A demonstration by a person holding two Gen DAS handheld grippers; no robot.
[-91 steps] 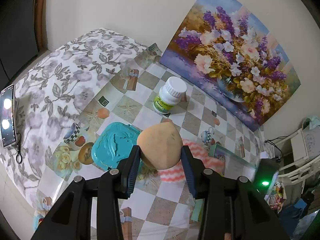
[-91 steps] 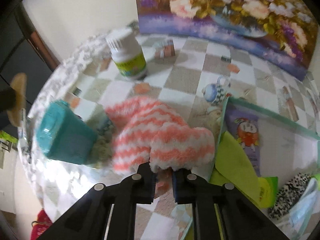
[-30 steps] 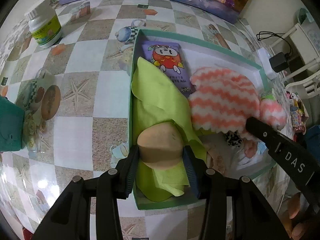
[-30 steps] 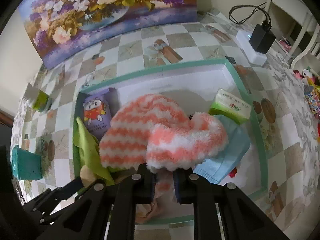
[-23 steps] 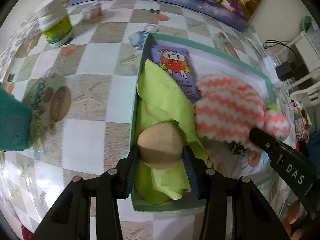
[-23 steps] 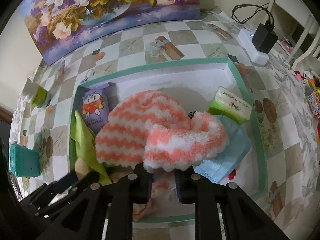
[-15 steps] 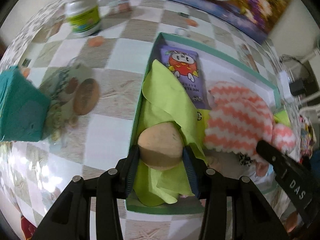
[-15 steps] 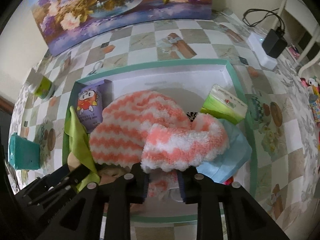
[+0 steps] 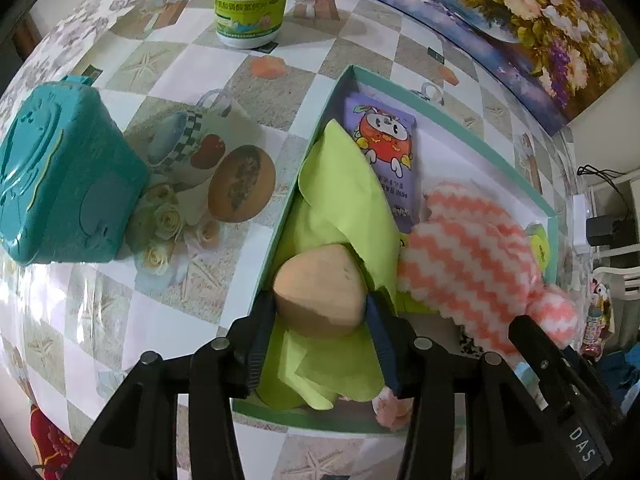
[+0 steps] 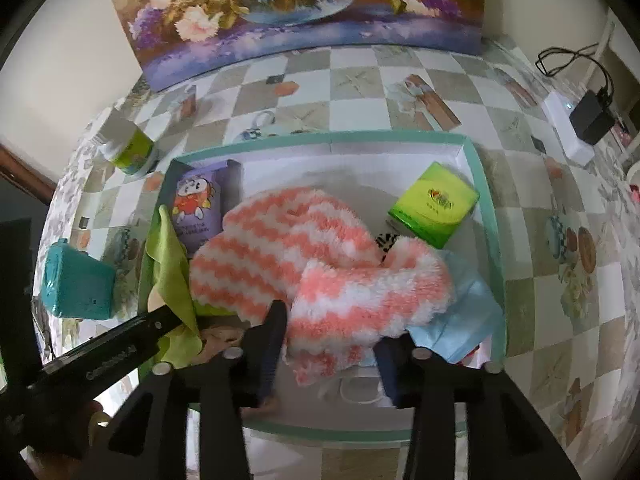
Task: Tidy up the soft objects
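Left gripper clamps a tan sponge between both fingers, low over the near-left corner of the teal-rimmed box. Sponge sits above the green cloth that lies along the box's left side.

Right gripper has its jaws spread wide, one finger on each side of the pink-and-white striped towel; pads do not press it. Towel lies in the box, mid-floor, its fluffy end over a blue mask.

Also in the box: purple snack pack at far left, green tissue pack at far right.

Outside, on the checkered table: teal case to the left, white bottle beyond it. Flower painting leans against the wall.
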